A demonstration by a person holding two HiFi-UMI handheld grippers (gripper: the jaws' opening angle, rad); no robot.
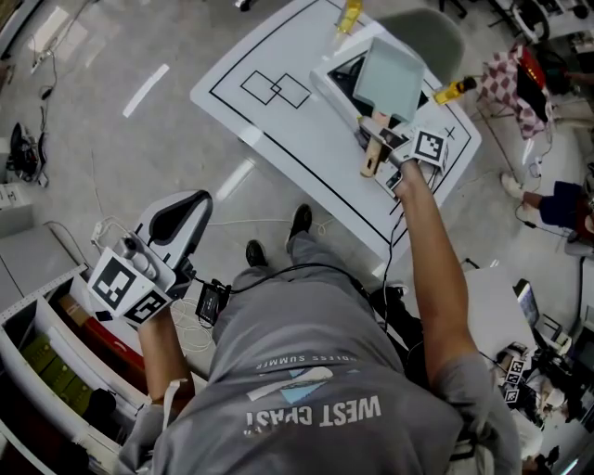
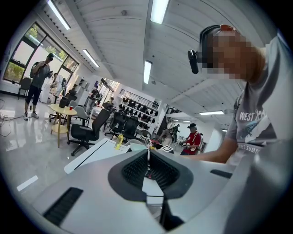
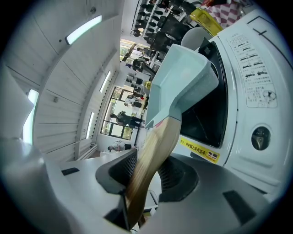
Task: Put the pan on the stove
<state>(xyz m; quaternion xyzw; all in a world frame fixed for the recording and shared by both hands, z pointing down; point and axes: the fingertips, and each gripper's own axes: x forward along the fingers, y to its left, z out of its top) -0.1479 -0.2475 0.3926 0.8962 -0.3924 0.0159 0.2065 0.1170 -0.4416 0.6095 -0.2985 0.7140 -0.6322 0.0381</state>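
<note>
A pale blue-green square pan [image 1: 390, 79] with a wooden handle [image 1: 373, 156] hangs tilted over the white stove [image 1: 327, 72] with black glass on the table. My right gripper [image 1: 380, 141] is shut on the handle. In the right gripper view the handle [image 3: 155, 146] runs out between the pads of the right gripper [image 3: 150, 172], and the pan [image 3: 183, 87] is above the stove's glass [image 3: 208, 116]. My left gripper [image 1: 178, 221] is low at my left side, far from the table. In the left gripper view the left gripper [image 2: 147, 165] is shut and holds nothing.
The white table [image 1: 278, 125] bears black drawn lines. A yellow bottle [image 1: 350, 14] and another yellow object [image 1: 455, 90] stand beside the stove. A grey chair [image 1: 432, 32] is behind the table. A person's legs [image 1: 548, 204] are at the right, shelving [image 1: 46, 371] at the lower left.
</note>
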